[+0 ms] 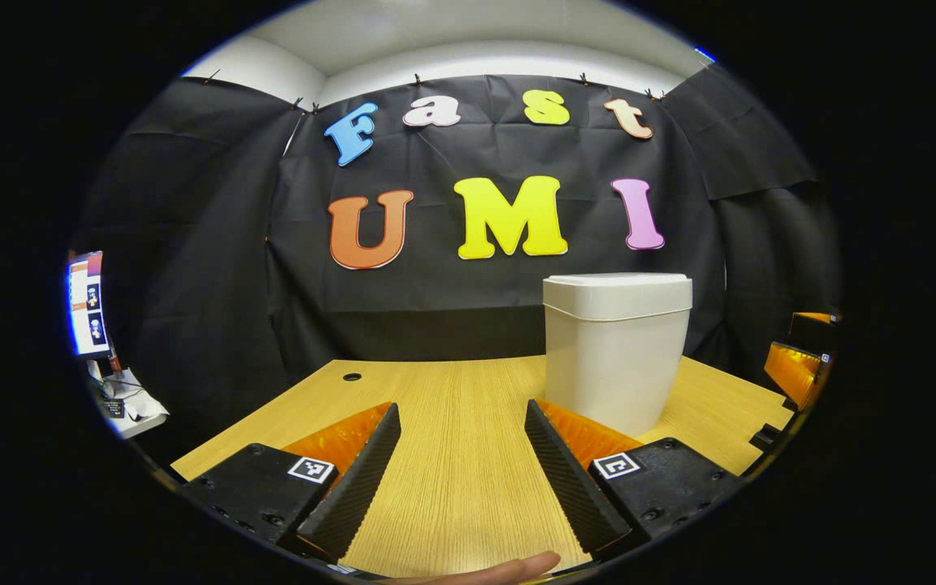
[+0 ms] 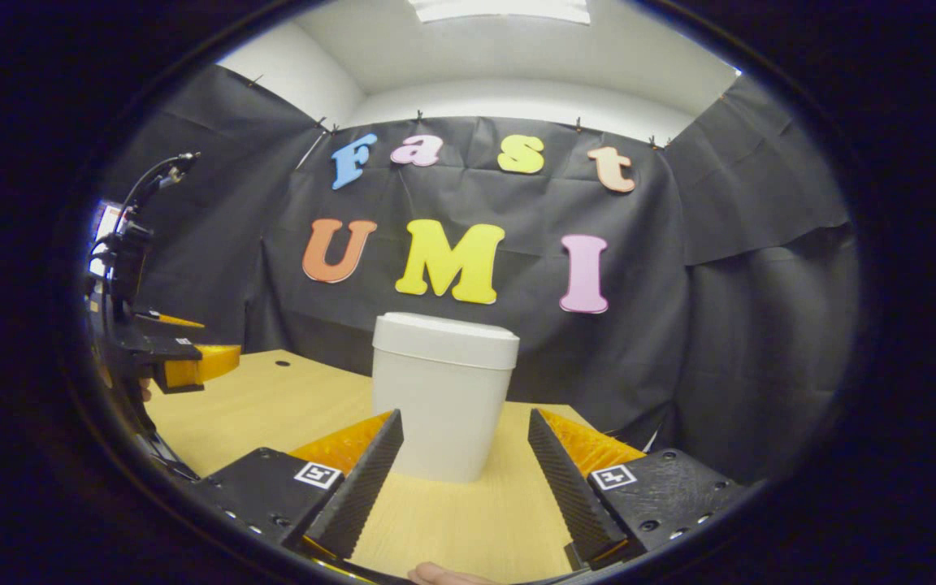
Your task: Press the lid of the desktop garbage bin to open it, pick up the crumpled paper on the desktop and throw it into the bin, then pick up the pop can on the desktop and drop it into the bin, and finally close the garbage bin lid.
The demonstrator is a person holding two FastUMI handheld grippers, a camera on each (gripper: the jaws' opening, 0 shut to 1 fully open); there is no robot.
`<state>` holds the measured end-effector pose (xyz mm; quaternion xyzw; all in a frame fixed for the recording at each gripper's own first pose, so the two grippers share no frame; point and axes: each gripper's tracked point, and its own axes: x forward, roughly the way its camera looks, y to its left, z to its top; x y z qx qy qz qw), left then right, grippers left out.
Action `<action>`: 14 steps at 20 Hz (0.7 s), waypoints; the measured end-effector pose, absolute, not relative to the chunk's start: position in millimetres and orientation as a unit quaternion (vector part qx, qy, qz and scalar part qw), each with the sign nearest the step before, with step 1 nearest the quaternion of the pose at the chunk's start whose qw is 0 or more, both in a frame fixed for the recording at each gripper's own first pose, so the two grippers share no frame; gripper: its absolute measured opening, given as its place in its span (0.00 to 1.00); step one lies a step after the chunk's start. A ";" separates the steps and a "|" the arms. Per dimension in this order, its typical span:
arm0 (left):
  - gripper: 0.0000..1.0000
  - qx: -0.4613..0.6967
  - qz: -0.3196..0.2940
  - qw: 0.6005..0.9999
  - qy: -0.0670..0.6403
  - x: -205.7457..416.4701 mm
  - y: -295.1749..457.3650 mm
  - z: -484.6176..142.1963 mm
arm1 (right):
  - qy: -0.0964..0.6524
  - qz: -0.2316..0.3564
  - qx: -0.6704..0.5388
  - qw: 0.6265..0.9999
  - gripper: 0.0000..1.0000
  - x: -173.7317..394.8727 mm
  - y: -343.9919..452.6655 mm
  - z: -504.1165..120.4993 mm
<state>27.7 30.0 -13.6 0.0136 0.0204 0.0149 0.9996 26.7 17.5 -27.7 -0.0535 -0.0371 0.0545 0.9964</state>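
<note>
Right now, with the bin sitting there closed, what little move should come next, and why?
Probably ease the right tongs forward and up over the bin's lid to press it. The lid is shut, the bin stands straight ahead of those open tongs, and nothing can go in until it opens.

Wooden table (image 1: 452, 455), pale grain running front to back, with a small round dark hole (image 1: 352, 377) near its far left corner. Black cloth wall (image 1: 192, 244) hangs behind and to both sides, pinned along the top with small clips (image 1: 417, 80). White ceiling (image 2: 517, 57) above, with a bright light panel (image 2: 500, 10) at the upper edge. Far left, beyond the table: a lit screen (image 1: 86, 305), with white crumpled sheets (image 1: 131, 402) below it. In the right gripper view, a thin curved black stalk (image 2: 151, 175) rises at left.
</note>
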 end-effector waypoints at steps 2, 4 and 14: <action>0.99 0.014 0.016 0.999 0.024 28.3 31.2 -14.5 | -0.025 0.057 -0.045 0.997 0.98 31.6 19.6 -32.4; 0.99 0.015 0.017 0.999 0.023 27.5 33.0 -14.3 | -0.014 0.060 -0.034 0.997 0.98 35.5 24.2 -36.2; 1.00 0.010 0.026 0.999 0.028 30.6 37.1 -17.3 | -0.007 0.058 -0.030 0.998 0.95 36.4 35.6 -50.6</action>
